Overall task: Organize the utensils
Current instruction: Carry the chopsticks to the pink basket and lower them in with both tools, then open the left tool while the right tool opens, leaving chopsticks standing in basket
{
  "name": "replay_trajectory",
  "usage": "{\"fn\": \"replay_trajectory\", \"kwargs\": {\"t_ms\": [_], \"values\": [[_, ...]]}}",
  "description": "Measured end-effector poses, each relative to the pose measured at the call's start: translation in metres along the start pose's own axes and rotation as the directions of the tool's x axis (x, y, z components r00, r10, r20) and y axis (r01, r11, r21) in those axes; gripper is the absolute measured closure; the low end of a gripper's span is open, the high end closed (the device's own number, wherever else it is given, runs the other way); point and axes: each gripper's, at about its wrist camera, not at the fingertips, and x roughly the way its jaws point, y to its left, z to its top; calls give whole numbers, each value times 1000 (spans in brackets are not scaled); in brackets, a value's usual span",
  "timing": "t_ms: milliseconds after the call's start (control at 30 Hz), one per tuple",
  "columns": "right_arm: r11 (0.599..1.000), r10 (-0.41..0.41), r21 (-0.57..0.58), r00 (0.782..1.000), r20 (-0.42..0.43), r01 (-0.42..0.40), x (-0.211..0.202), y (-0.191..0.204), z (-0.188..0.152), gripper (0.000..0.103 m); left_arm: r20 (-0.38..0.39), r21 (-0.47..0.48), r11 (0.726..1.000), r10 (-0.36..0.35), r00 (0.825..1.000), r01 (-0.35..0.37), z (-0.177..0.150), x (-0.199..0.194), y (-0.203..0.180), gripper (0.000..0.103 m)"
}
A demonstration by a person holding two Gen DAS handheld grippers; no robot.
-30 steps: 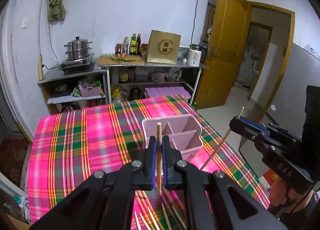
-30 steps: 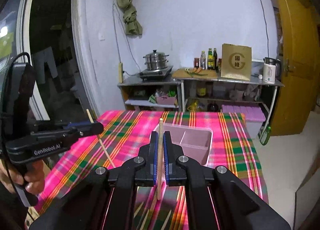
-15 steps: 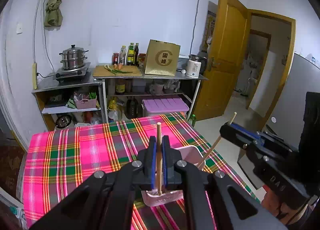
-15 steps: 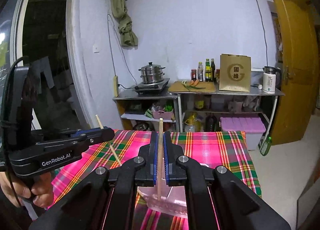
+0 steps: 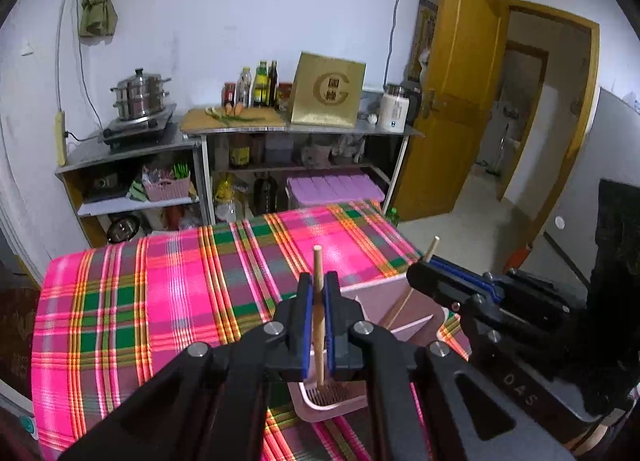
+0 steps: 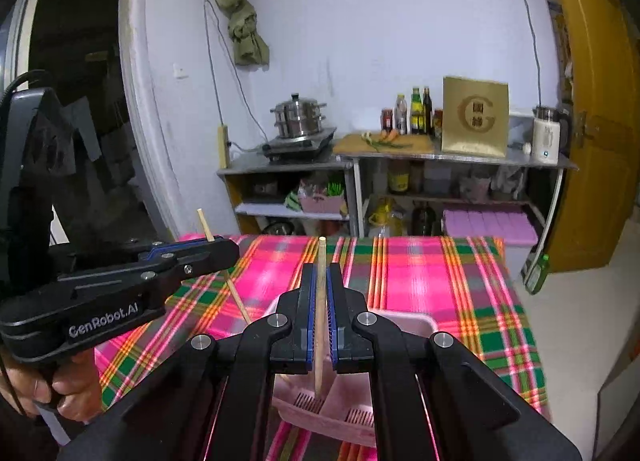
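Left gripper [image 5: 319, 325]: jaws narrow, clamped on a chopstick [image 5: 318, 313]. The stick is pale wood, round, held upright; its top stands above the blue pads, and its lower end is seen over the slotted floor of the pink holder [image 5: 332, 401].

Right gripper [image 6: 319, 321]: jaws likewise narrow, pinched on a second chopstick [image 6: 319, 317] of the same plain wood, upright, with its lower tip hanging above the holder [image 6: 320, 413] near an inner divider. Contact between either tip and the floor cannot be told.

In the left view the right gripper [image 5: 424, 261] is seen from the side, its stick slanting down into the holder. In the right view the left gripper [image 6: 212, 243] is seen held in a hand [image 6: 60, 389].

The holder is pale pink plastic with compartments and is set on the bench [image 5: 160, 285], which is covered by a pink, green and orange plaid cloth.

Behind: metal shelves [image 5: 240, 137] against a white wall, carrying a steamer pot [image 5: 140, 95], bottles [image 5: 260, 83], a gold box [image 5: 328, 89] and a kettle [image 5: 394, 111]. A yellow door [image 5: 452, 89] is seen open at the right.
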Motion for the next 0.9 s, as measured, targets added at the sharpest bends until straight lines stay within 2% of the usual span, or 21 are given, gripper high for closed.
{"fn": "replay_trajectory", "kwargs": {"t_ms": [300,533,600,667,900], "values": [[1000,-11,12,998,-59,12,23,-9,-14,98,-63,-3,1000,15,998,-15,-15,28,3,97],[999,-27,18,996,-89,29,26,-14,-18,98,-80,0,1000,24,996,-24,-22,31,3,96],[999,-29,20,995,-94,31,23,-13,-18,96,-80,3,1000,26,996,-26,-24,28,3,92],[999,-31,19,996,-89,33,19,-12,-18,83,-76,1,1000,26,997,-26,-25,24,3,81],[999,-43,17,997,-69,44,-9,-6,-21,82,-52,-9,1000,30,998,-30,-37,-5,5,78]]}}
